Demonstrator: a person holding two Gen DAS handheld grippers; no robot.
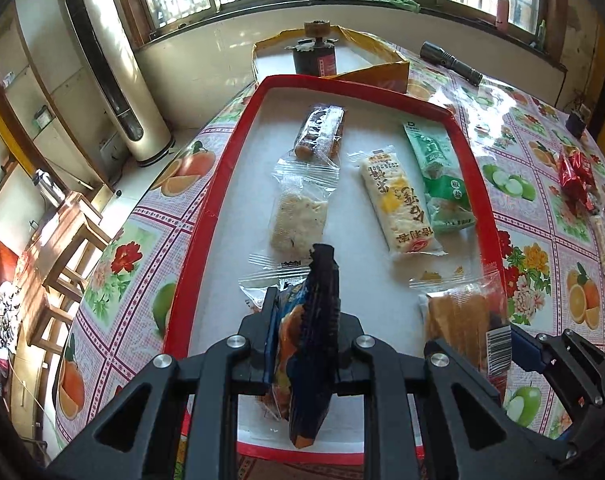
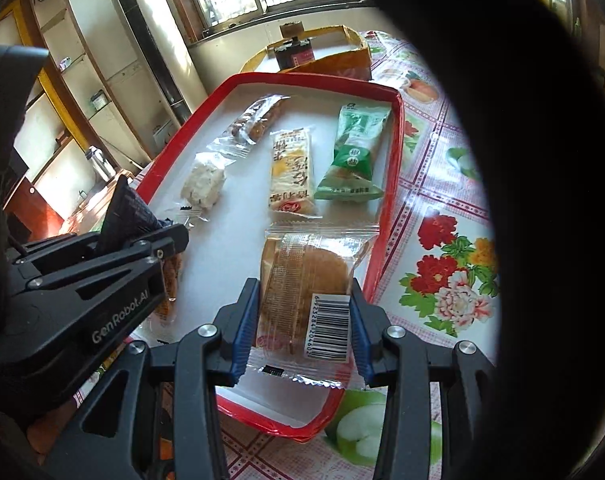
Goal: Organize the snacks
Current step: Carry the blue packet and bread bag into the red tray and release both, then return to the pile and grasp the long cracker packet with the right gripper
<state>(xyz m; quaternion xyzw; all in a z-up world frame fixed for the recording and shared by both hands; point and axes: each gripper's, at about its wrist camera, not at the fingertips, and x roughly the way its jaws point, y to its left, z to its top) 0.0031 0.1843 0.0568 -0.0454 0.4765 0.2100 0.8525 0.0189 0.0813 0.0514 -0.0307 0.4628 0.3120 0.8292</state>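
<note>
Our left gripper (image 1: pixel 302 316) pinches a dark blue snack packet (image 1: pixel 308 360) upright between its narrow jaws, over the near end of the red tray (image 1: pixel 206 208). Our right gripper (image 2: pixel 302 320) clamps a clear-wrapped bread pack (image 2: pixel 302 280) at the tray's near right corner. Beyond both lie a white rice bar (image 1: pixel 298 220), a yellow cracker pack (image 1: pixel 398 204), a green pack (image 1: pixel 442 176) and a brown bar (image 1: pixel 318 132).

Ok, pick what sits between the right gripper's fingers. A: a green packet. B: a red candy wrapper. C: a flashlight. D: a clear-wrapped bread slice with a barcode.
D: in the right wrist view the bread packet, barcode sticker facing up, lies between the right gripper fingers over the red tray; the green packet lies farther back.
</note>
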